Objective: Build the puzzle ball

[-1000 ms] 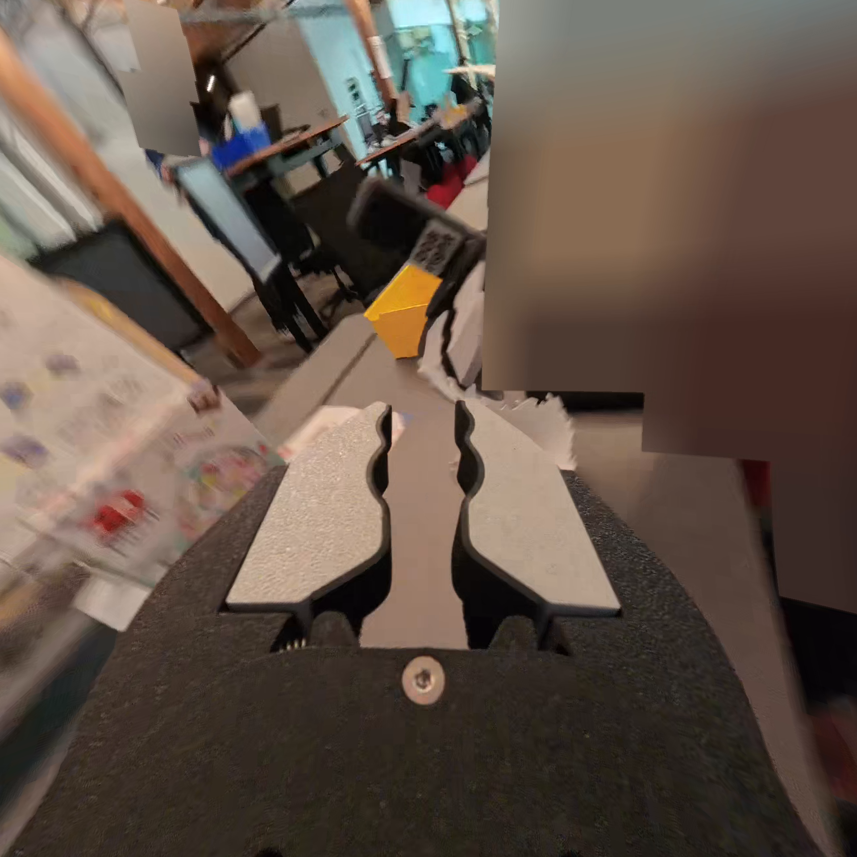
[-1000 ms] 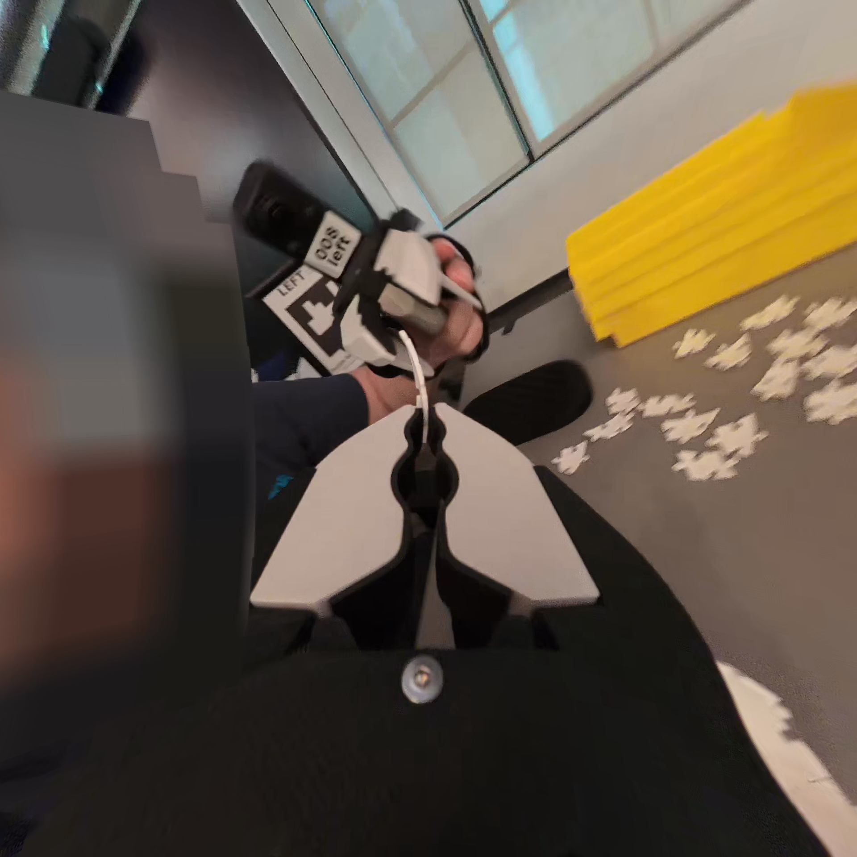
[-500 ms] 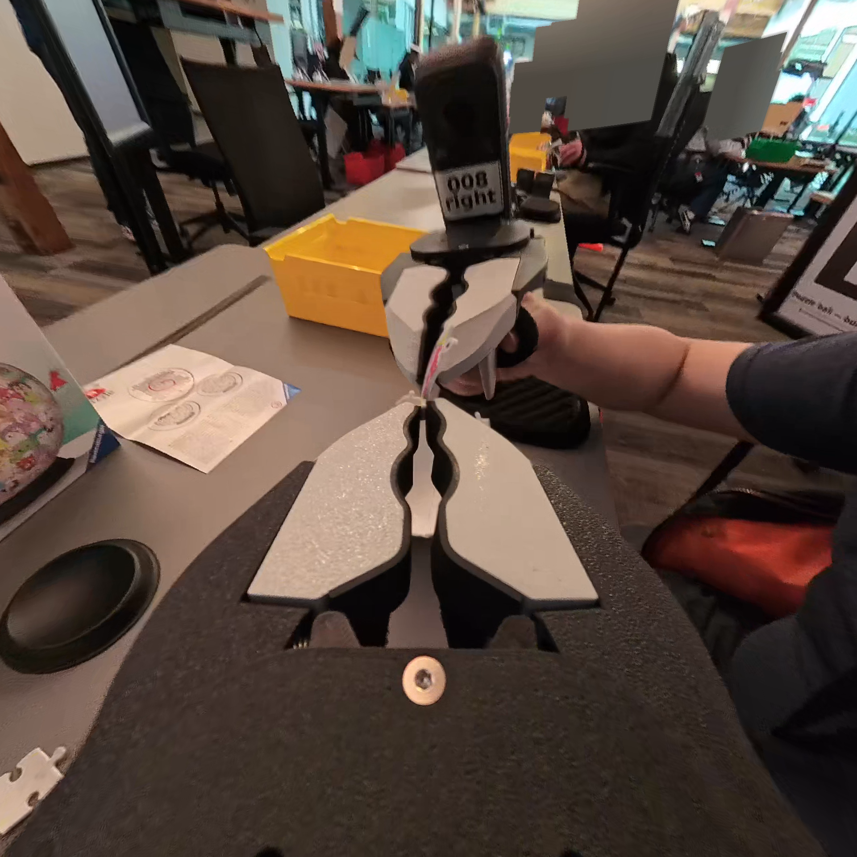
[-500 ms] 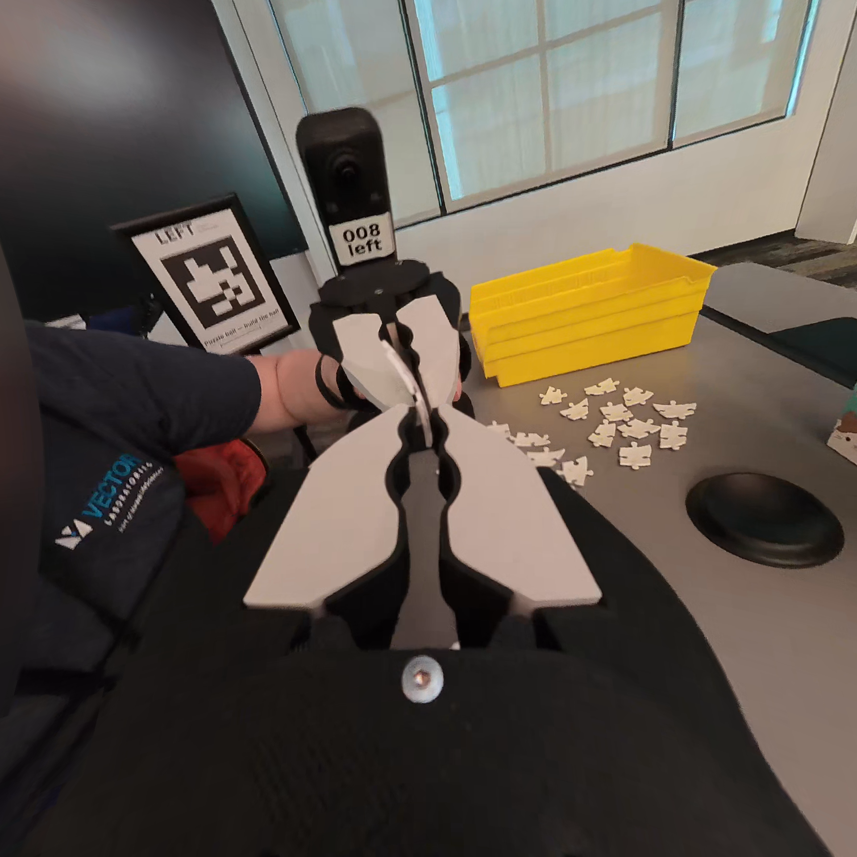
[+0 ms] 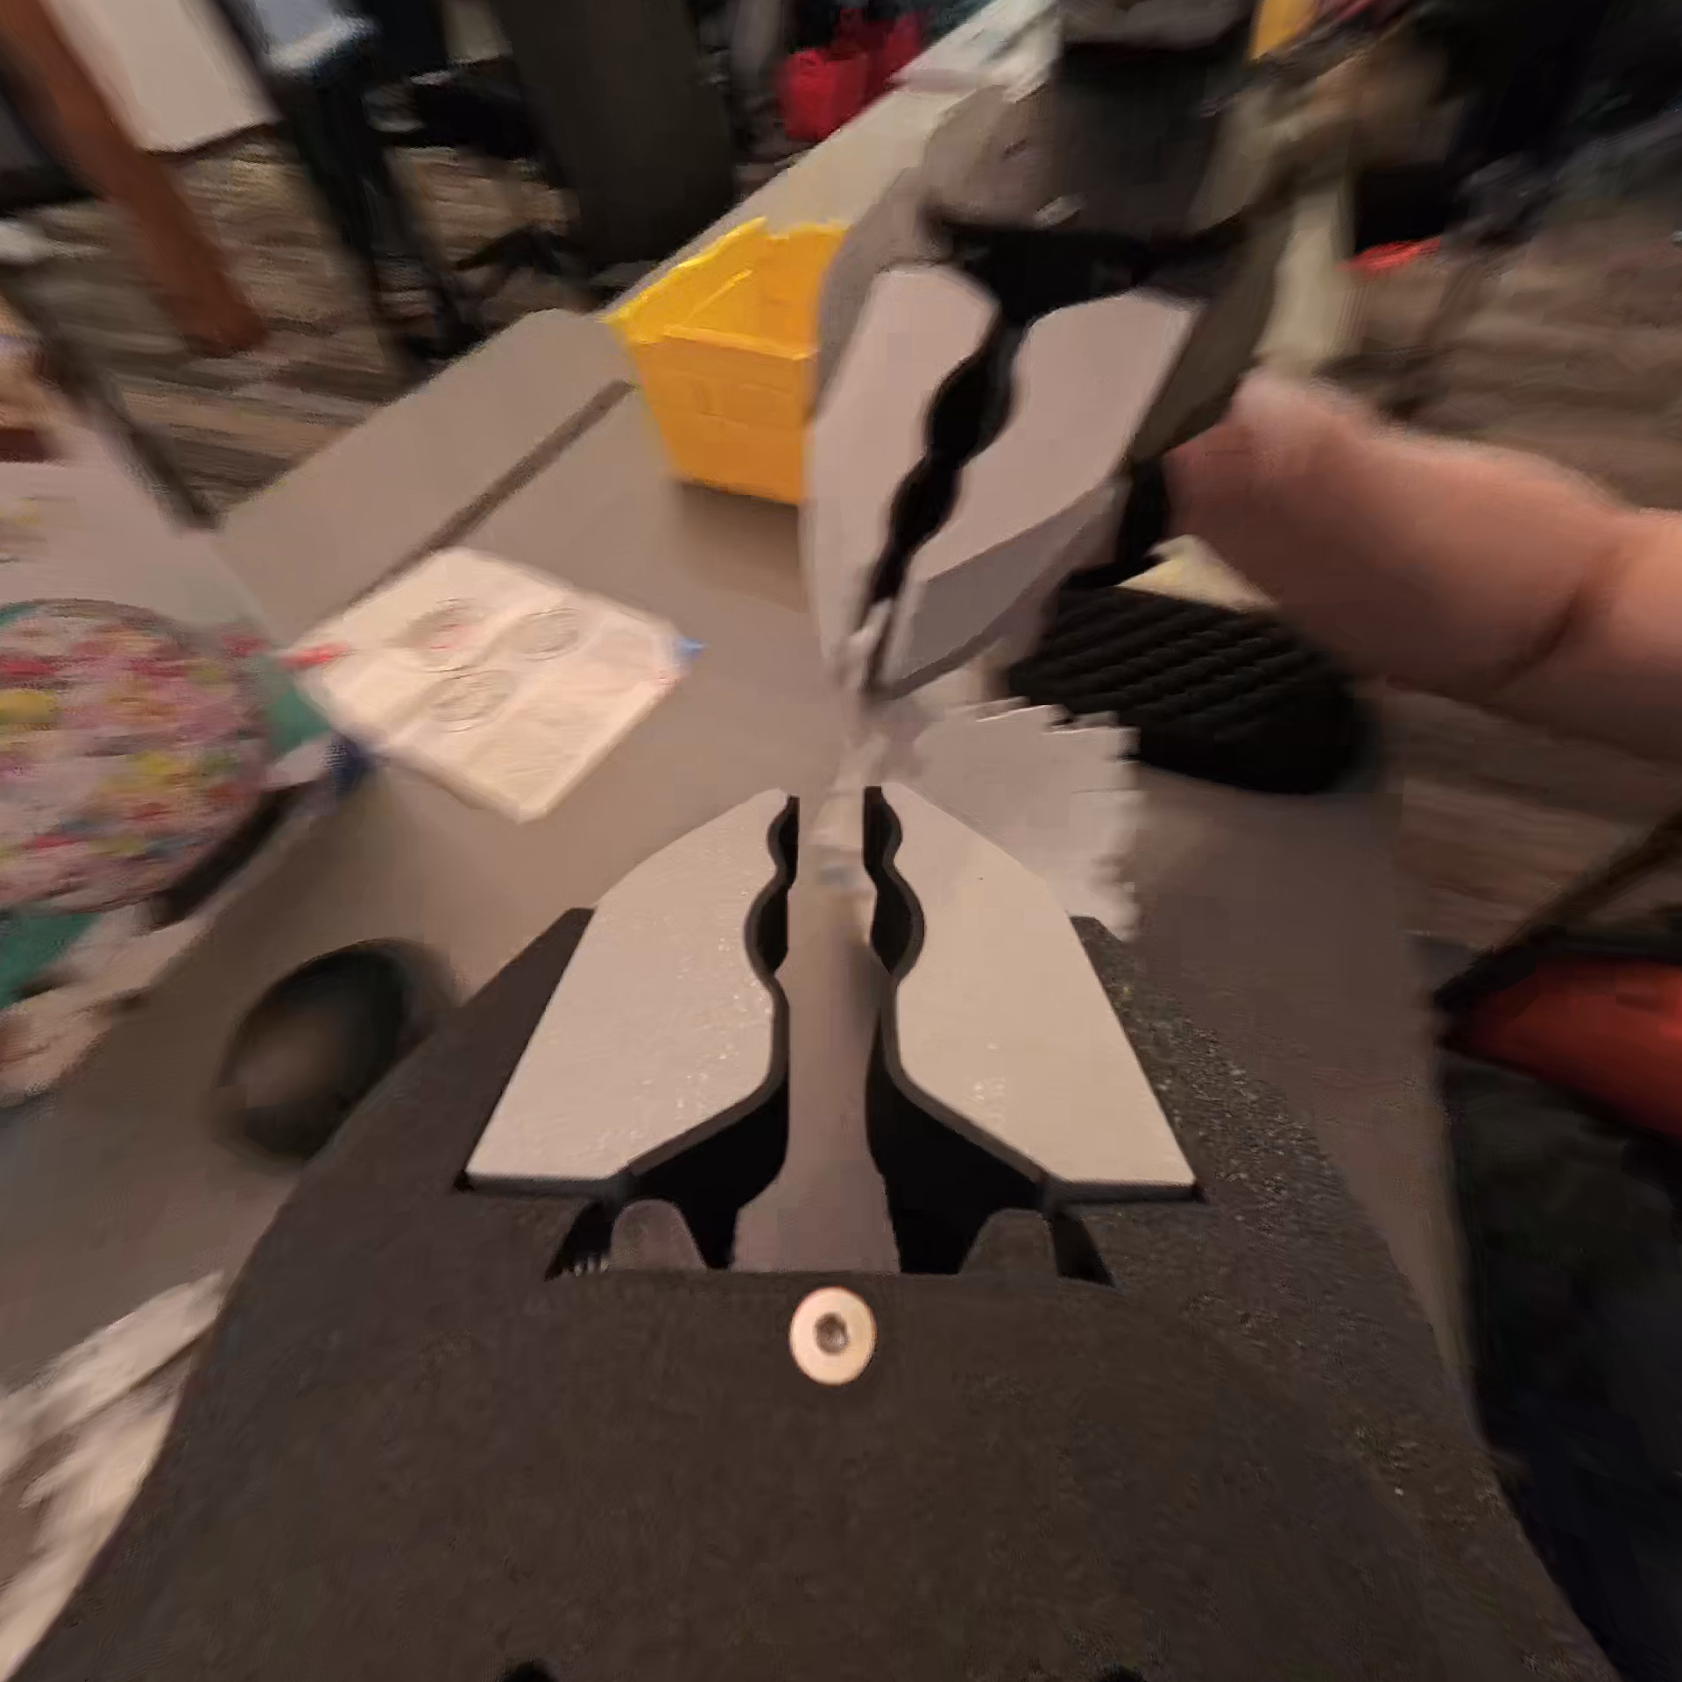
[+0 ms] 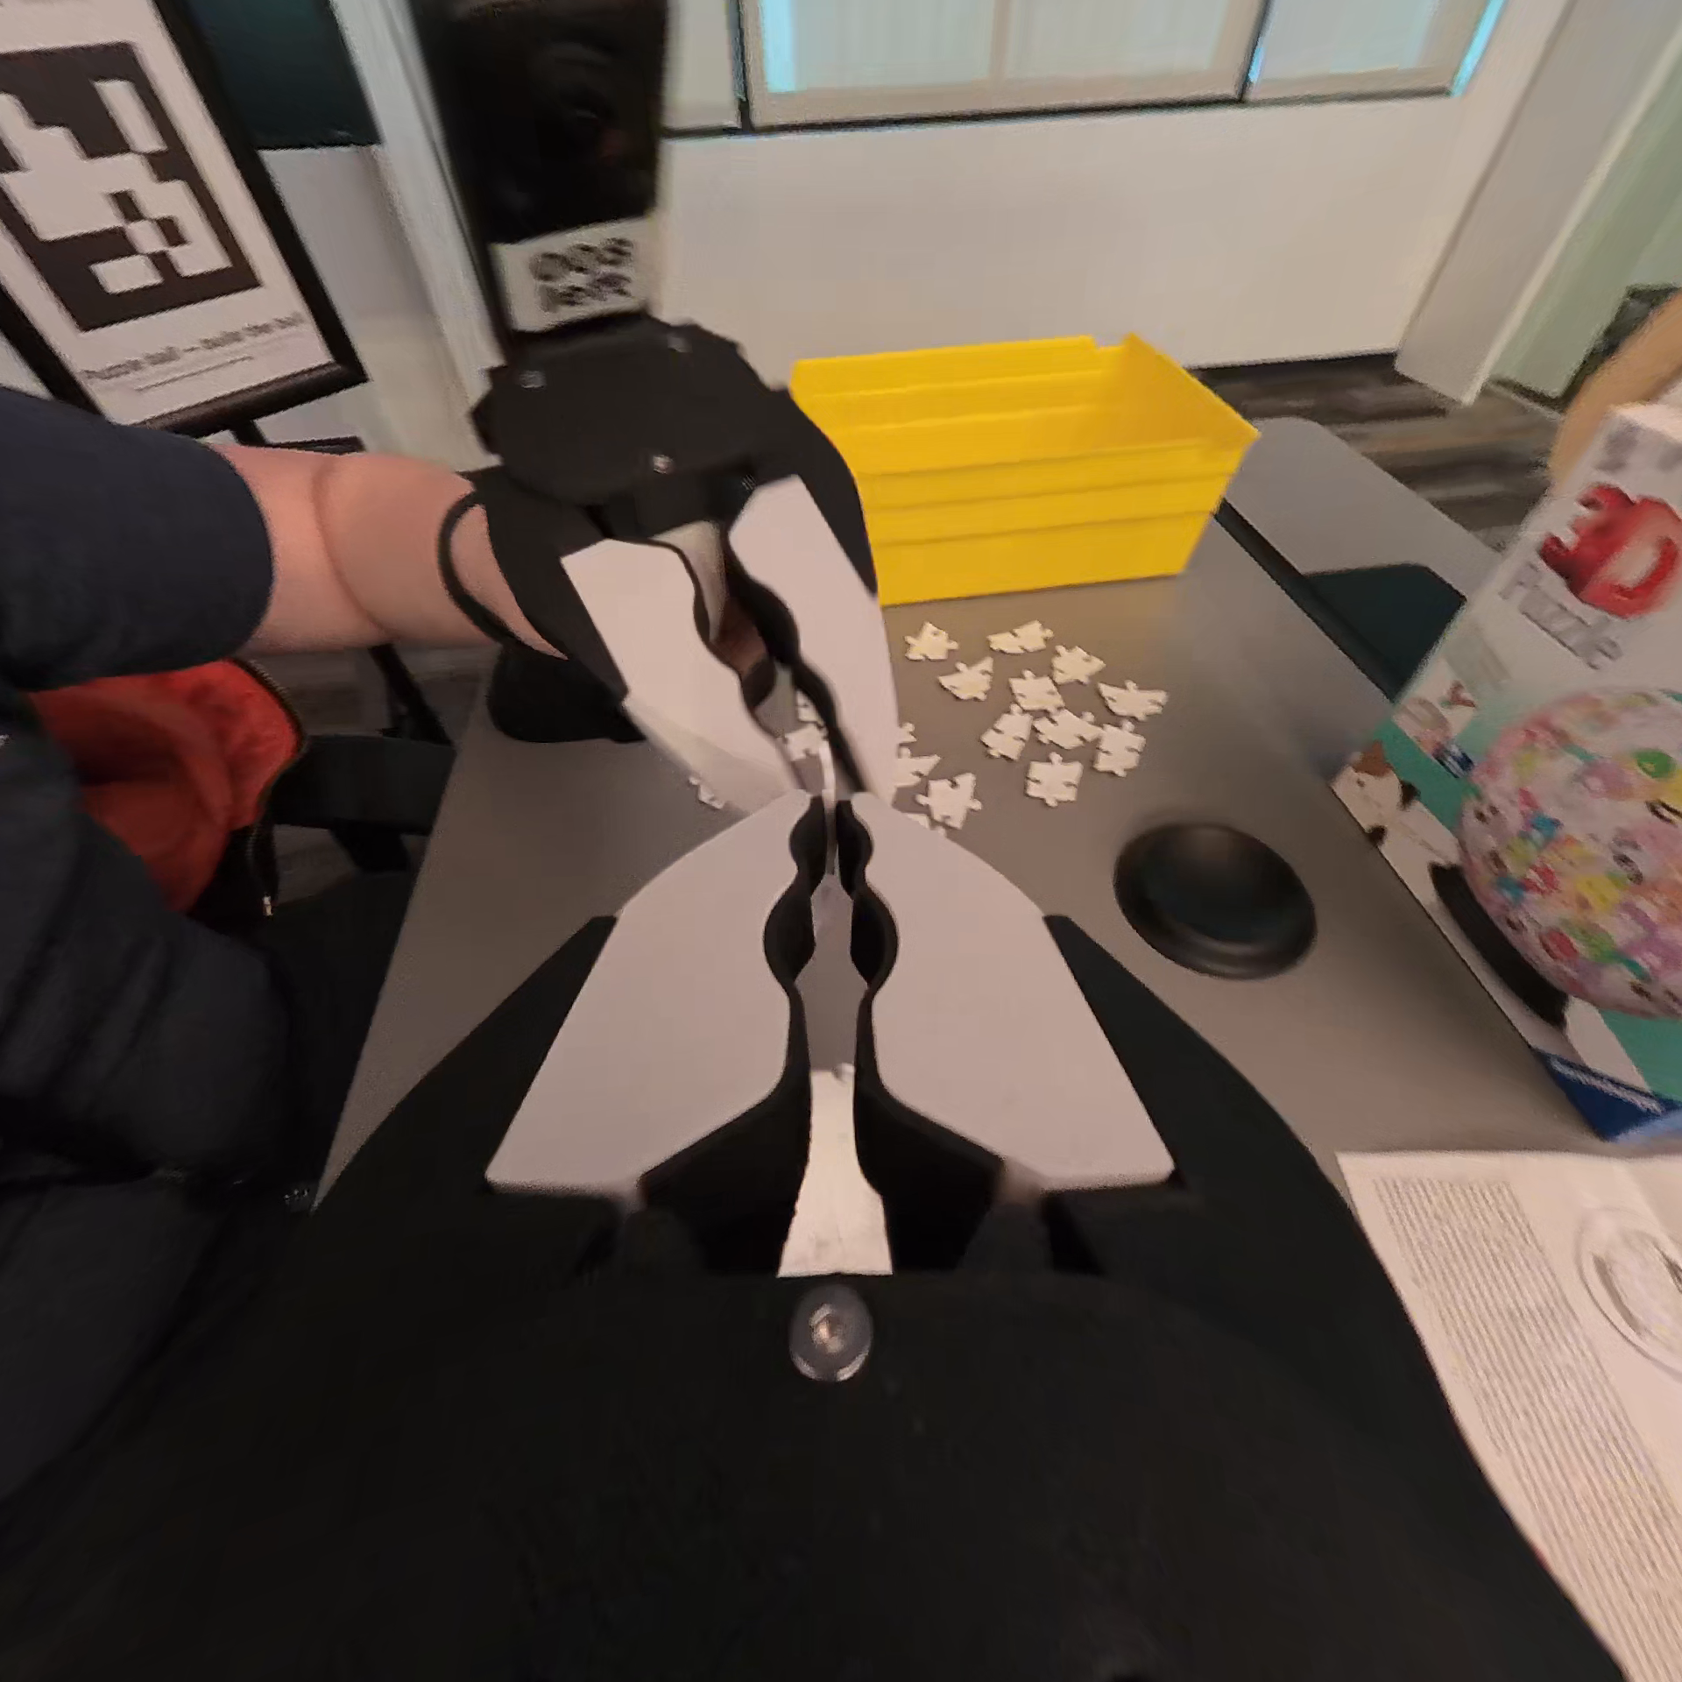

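Both grippers raised above the grey table (image 6: 1229, 637), tips nearly meeting, pointed at each other.

Left gripper (image 5: 826, 801): fingers a little apart, a thin white puzzle piece (image 5: 833, 842) edge-on between the tips; view blurred, cannot tell whether actually clamped. Seen from the right wrist view, left gripper (image 6: 810, 774) angled down with a white piece at its tips.

Right gripper (image 6: 833, 805): fingers closed to a narrow slit, pinching a thin white piece (image 6: 830, 824) edge-on.

Loose puzzle pieces (image 6: 1038, 719) scattered white side up on the table, just in front of the yellow bin (image 6: 1019, 473). Black round base (image 6: 1215, 901) near the pieces, to the right. Puzzle box (image 6: 1565, 774) at the right table edge. Instruction sheet (image 6: 1529, 1347) lower right.
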Demonstrator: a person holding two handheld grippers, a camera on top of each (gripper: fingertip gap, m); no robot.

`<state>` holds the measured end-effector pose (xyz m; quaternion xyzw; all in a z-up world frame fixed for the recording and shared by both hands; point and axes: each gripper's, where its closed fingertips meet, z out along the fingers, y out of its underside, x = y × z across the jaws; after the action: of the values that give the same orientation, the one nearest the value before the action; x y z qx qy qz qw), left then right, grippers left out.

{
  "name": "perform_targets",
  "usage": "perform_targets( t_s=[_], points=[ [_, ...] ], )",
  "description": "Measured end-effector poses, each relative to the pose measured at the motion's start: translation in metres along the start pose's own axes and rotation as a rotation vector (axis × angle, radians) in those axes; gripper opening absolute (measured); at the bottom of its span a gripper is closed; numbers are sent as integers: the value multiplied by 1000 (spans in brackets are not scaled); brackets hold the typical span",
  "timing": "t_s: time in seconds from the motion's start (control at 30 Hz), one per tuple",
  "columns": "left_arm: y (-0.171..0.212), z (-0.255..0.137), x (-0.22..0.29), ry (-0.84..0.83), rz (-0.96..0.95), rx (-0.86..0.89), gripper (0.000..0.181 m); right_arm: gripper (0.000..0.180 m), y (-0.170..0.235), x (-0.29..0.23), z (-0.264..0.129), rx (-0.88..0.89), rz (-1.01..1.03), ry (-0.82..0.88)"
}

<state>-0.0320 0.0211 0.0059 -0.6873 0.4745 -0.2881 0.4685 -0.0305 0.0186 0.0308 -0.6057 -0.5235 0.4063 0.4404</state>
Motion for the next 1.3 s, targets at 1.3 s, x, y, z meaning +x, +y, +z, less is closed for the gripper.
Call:
perform_targets(
  t_s=[1.3],
  points=[
    [74, 70, 10, 138, -260, -285, 53, 3, 81, 37, -27, -6, 138, -300]
  ],
)
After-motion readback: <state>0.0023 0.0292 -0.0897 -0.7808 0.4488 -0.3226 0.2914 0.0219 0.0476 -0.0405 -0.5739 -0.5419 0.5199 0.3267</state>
